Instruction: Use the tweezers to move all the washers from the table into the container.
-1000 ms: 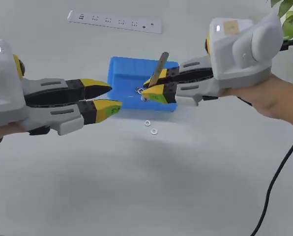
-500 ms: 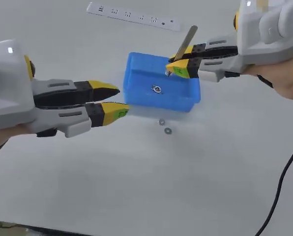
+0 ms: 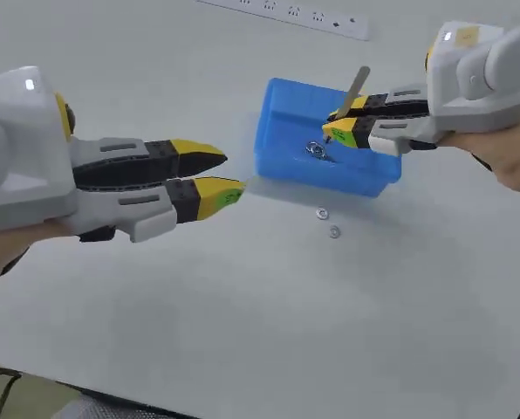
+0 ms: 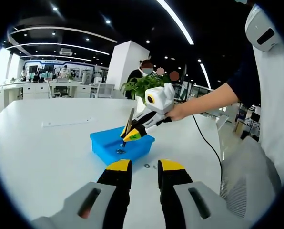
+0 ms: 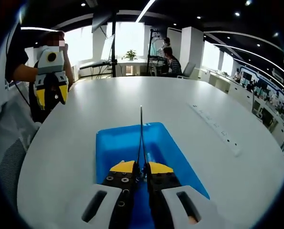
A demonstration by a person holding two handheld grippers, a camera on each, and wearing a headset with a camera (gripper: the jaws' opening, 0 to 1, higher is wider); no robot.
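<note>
A blue container point(image 3: 330, 180) sits on the white table with one washer point(image 3: 315, 150) inside it. Two more washers point(image 3: 322, 213) point(image 3: 334, 231) lie on the table just in front of it. My right gripper point(image 3: 334, 132) hovers over the container's right part, shut on metal tweezers point(image 3: 357, 85) whose tips point down into the container. In the right gripper view the tweezers point(image 5: 141, 136) reach forward from the right gripper point(image 5: 142, 168) over the container point(image 5: 113, 143). My left gripper point(image 3: 232, 175) hangs left of the container, open and holding nothing. The left gripper view shows the left gripper point(image 4: 145, 166), container point(image 4: 106, 150) and table washers point(image 4: 147, 165).
A white power strip point(image 3: 304, 12) lies on the table beyond the container. Plants, desks and people stand past the table's far edge in the gripper views. A black cable trails from the right gripper off the table's right side.
The washer that was at the tweezers' tips a second ago now lies loose in the container. The right gripper with the tweezers has drawn back toward the container's right side. The head camera shifted.
</note>
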